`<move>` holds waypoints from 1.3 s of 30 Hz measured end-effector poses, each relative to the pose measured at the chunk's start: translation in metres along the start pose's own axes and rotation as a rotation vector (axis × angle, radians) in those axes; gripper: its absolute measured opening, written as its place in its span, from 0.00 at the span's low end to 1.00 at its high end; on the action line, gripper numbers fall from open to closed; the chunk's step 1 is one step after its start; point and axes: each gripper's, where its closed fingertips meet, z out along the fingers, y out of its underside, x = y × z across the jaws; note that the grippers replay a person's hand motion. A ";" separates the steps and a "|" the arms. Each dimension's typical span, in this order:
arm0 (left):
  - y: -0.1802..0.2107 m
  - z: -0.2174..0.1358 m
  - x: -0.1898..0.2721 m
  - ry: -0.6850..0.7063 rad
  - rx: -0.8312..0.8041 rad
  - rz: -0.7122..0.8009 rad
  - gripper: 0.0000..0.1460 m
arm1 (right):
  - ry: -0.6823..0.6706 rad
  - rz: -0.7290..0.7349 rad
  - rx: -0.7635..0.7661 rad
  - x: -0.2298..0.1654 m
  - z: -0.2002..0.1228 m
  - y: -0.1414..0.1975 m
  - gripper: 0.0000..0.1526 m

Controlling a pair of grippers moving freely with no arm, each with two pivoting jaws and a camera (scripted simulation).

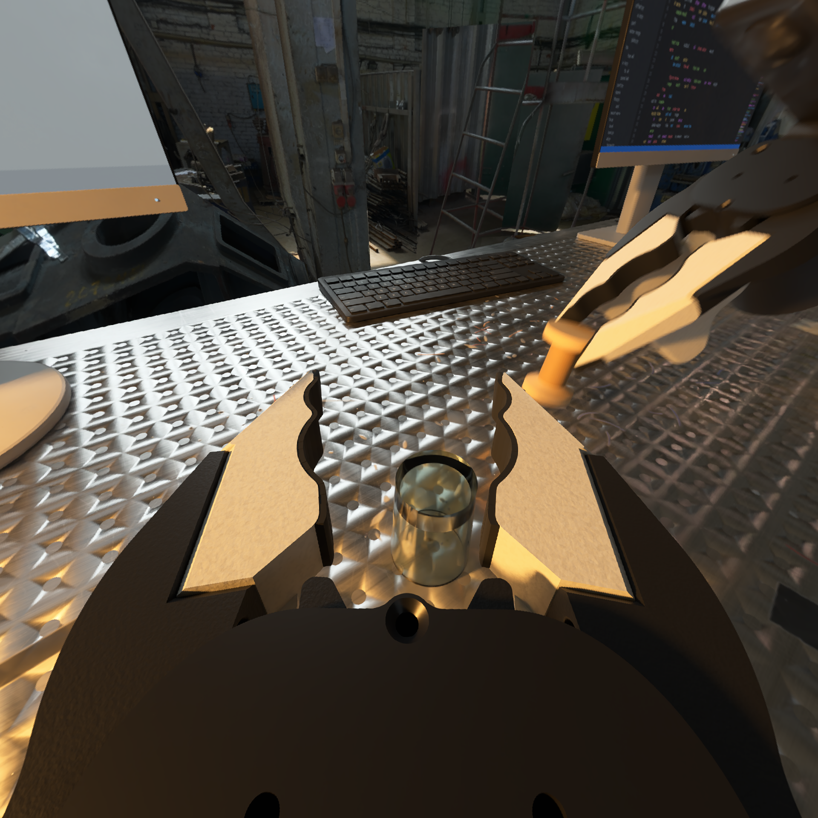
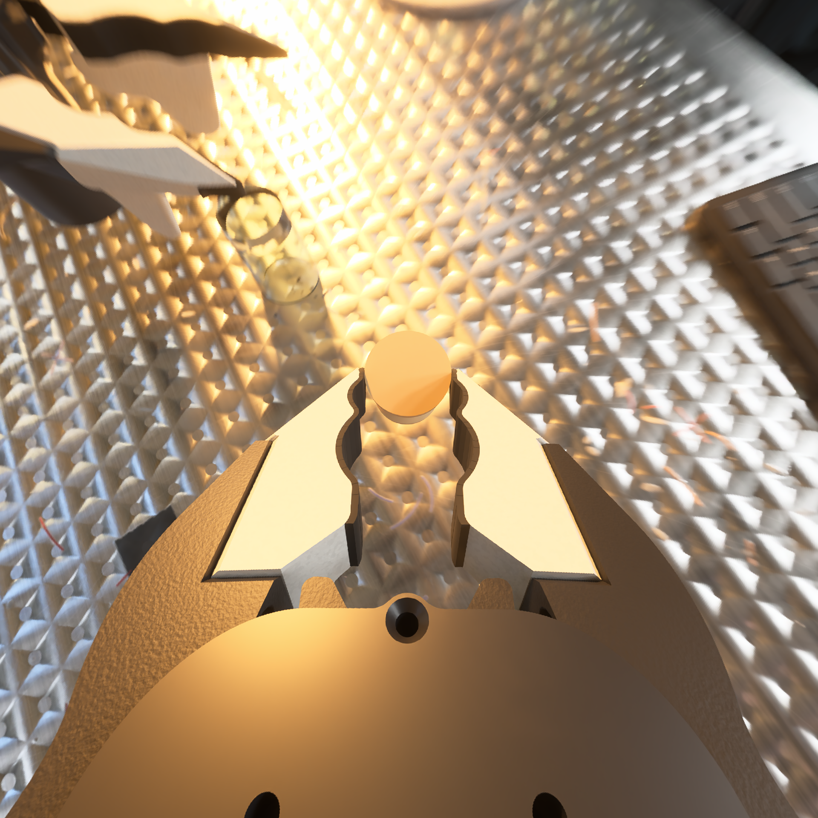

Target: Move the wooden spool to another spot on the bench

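Observation:
The wooden spool (image 1: 555,363) is light tan with a round flange at each end. My right gripper (image 1: 575,343) is shut on its upper flange and holds it tilted at the bench surface. In the right wrist view the spool's round top (image 2: 407,376) sits between the tips of my right gripper (image 2: 407,380). I cannot tell whether its lower flange touches the bench. My left gripper (image 1: 407,380) is open, with a clear drinking glass (image 1: 434,522) standing between its fingers, untouched. The left gripper (image 2: 259,117) also shows at the upper left of the right wrist view.
The bench (image 1: 177,376) is studded, perforated metal. A black keyboard (image 1: 442,283) lies at its far edge. A monitor (image 1: 673,75) stands at the back right, another monitor (image 1: 66,110) with a round base (image 1: 26,407) at the left. The glass (image 2: 265,248) stands just left of the spool.

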 end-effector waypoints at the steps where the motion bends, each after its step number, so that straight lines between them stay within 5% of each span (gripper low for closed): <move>1: 0.000 0.002 -0.002 -0.001 0.001 -0.011 0.53 | 0.030 0.006 0.043 0.007 -0.013 -0.007 0.25; 6: -0.002 0.012 -0.011 -0.002 0.012 -0.035 0.53 | 0.287 0.050 0.172 0.063 -0.103 -0.018 0.25; 11: -0.006 0.030 -0.025 -0.012 0.025 -0.048 0.52 | 0.558 0.208 0.152 0.133 -0.171 0.043 0.25; 17: -0.013 0.057 -0.040 -0.014 0.053 -0.128 0.53 | 0.523 0.430 0.038 0.154 -0.148 0.124 0.25; 31: -0.016 0.065 -0.041 0.011 0.079 -0.146 0.53 | 0.628 0.454 0.064 0.169 -0.144 0.130 0.25; 39: -0.013 0.048 -0.046 -0.019 0.068 -0.117 0.55 | 0.639 0.430 -0.087 0.168 -0.131 0.142 0.25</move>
